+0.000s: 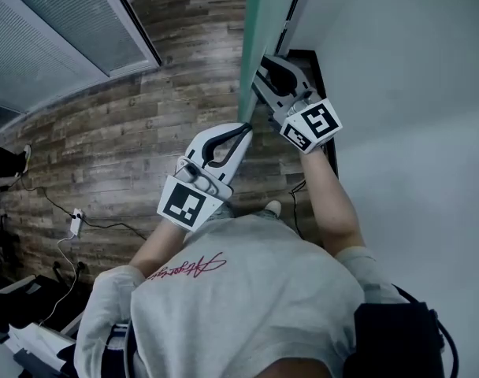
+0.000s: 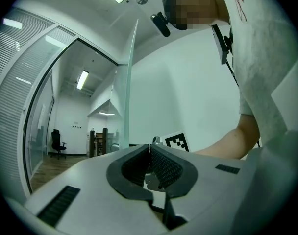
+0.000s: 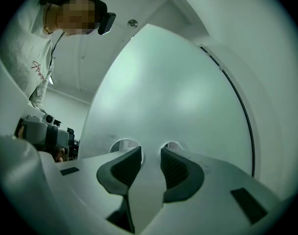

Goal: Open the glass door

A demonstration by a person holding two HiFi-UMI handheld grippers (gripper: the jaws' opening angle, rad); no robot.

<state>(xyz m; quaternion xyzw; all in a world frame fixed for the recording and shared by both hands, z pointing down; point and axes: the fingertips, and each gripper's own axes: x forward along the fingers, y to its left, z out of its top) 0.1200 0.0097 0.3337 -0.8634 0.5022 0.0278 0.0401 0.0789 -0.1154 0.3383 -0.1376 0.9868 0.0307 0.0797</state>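
The glass door (image 1: 254, 38) shows edge-on as a green strip in the head view. In the right gripper view it shows as a frosted pane (image 3: 178, 92). My right gripper (image 1: 266, 68) is on the door's right side. Its pads (image 3: 174, 168) are closed on a pale bar, the door handle (image 3: 148, 192), which fills the gap between them. My left gripper (image 1: 246, 129) is shut and holds nothing, and its tips are against the door on the left side. In the left gripper view the meshed pads (image 2: 163, 165) meet, with the door's edge (image 2: 129, 82) straight ahead.
A white wall (image 1: 405, 93) runs along the right, close to the door. A partition with blinds (image 1: 58, 30) stands at the upper left over the wood floor (image 1: 145, 132). Cables and a power strip (image 1: 76, 223) lie at the left. An office chair (image 2: 56, 142) stands far down the corridor.
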